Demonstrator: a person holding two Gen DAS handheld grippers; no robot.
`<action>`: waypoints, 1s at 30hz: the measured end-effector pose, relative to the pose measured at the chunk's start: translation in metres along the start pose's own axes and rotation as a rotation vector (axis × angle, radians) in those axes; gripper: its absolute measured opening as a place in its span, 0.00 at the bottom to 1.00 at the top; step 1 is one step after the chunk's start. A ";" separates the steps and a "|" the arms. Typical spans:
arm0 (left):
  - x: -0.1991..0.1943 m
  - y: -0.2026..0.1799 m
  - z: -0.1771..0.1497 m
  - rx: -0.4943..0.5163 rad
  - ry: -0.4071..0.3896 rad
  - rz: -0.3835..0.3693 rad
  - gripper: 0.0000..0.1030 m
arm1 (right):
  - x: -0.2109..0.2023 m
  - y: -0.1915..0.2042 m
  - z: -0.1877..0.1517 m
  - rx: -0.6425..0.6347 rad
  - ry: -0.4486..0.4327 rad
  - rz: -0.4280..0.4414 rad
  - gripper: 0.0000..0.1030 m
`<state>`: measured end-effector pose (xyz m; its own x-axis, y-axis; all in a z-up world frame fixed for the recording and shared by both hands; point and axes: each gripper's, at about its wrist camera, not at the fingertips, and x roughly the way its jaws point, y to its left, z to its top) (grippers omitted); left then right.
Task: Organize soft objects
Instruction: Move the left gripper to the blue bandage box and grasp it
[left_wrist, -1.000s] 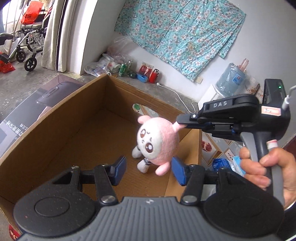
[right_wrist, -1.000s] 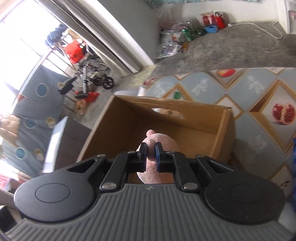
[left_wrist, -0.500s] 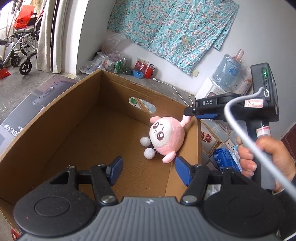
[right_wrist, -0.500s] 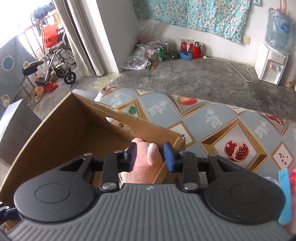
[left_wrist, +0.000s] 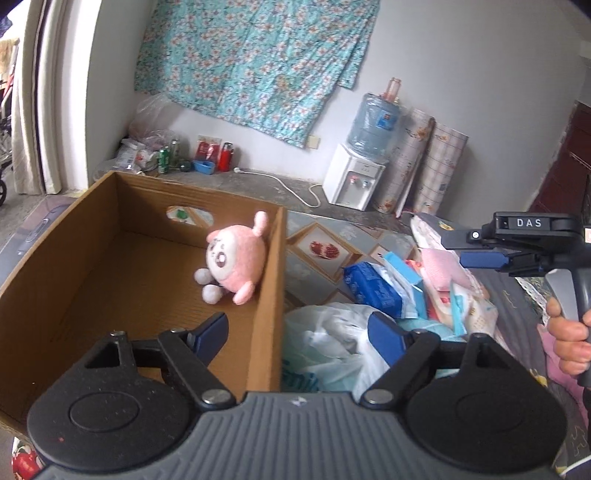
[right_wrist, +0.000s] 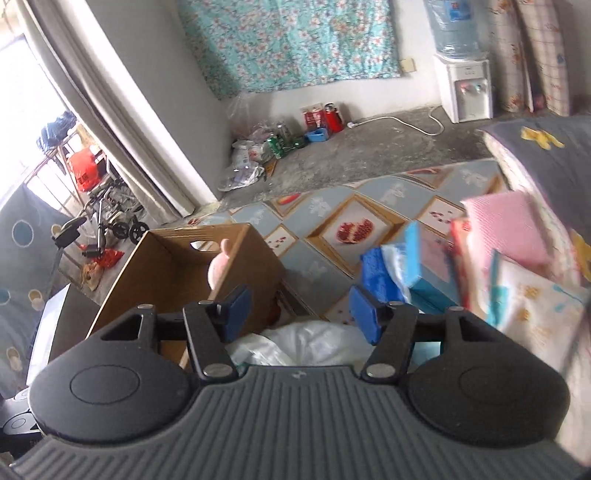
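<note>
Pink plush (left_wrist: 236, 258) — inside cardboard box (left_wrist: 92, 236)

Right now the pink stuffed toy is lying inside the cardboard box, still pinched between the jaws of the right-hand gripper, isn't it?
Not quite. The pink stuffed toy does lie inside the cardboard box, but nothing pinches it. The right gripper has just been opening; its jaws stand apart with nothing between them, off to the side over the heap of packets. The right wrist view shows this, and the left wrist view shows the toy lying free.

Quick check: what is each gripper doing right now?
Left gripper: open, holding nothing, jaws just been opening.
Right gripper: open, holding nothing, jaws just been opening.
</note>
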<state>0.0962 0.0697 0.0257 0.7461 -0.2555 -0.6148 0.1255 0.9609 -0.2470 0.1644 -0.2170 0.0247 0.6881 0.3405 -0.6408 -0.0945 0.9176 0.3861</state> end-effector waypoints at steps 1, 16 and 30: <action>0.001 -0.010 -0.003 0.020 0.003 -0.014 0.84 | -0.013 -0.013 -0.007 0.015 -0.008 -0.022 0.58; 0.041 -0.099 -0.031 0.204 0.055 -0.103 0.84 | -0.069 -0.078 -0.049 0.086 -0.017 -0.087 0.58; 0.140 -0.095 0.059 0.197 0.221 0.002 0.48 | 0.050 -0.056 0.048 -0.012 0.015 -0.076 0.48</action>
<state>0.2270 -0.0510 0.0071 0.5886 -0.2501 -0.7688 0.2647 0.9581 -0.1091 0.2388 -0.2613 0.0025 0.6830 0.2729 -0.6776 -0.0511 0.9432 0.3284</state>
